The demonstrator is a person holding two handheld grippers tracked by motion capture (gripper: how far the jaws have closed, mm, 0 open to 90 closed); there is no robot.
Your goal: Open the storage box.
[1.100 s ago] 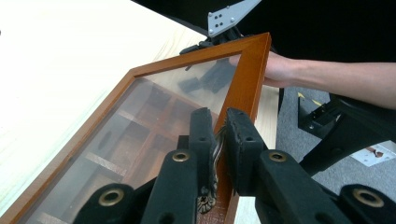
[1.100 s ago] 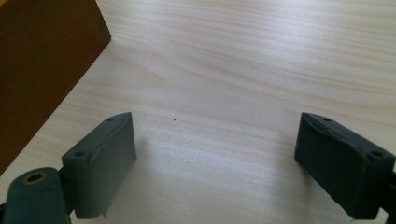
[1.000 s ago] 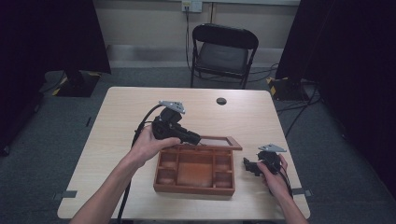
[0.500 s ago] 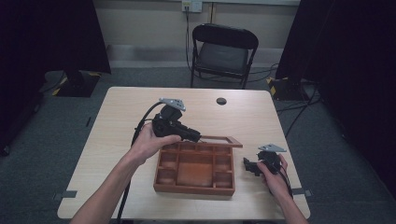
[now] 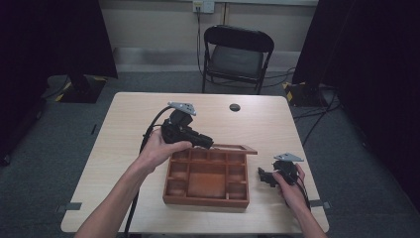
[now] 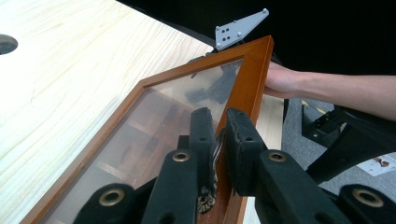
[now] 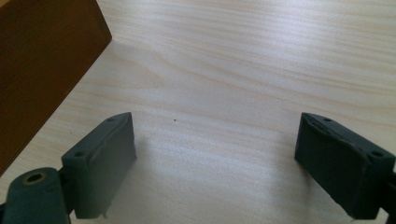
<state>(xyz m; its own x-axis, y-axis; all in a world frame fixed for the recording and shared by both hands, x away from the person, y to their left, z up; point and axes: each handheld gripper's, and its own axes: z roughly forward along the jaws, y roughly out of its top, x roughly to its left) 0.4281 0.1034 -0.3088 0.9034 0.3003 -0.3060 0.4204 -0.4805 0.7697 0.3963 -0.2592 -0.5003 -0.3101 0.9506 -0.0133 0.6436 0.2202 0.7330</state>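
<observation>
A brown wooden box (image 5: 205, 201) with several compartments sits on the table's near half. Its glass-paned lid (image 5: 238, 148) stands raised along the far side. My left gripper (image 5: 207, 143) reaches in from the left and is shut on the lid. In the left gripper view the two jaws (image 6: 219, 128) pinch the lid's wooden frame (image 6: 247, 88), beside the glass pane (image 6: 154, 121). My right gripper (image 5: 262, 174) rests low on the table just right of the box. It is open (image 7: 217, 154) over bare wood, with the box wall (image 7: 42, 70) at its left.
A small black round fitting (image 5: 235, 107) sits in the tabletop (image 5: 124, 124) at the far middle. A black folding chair (image 5: 237, 49) stands beyond the far edge. Bare wood stretches left of the box and behind it. Dark curtains hang on both sides.
My left gripper has shifted slightly up and back while holding the lid. The right gripper has stayed where it was.
</observation>
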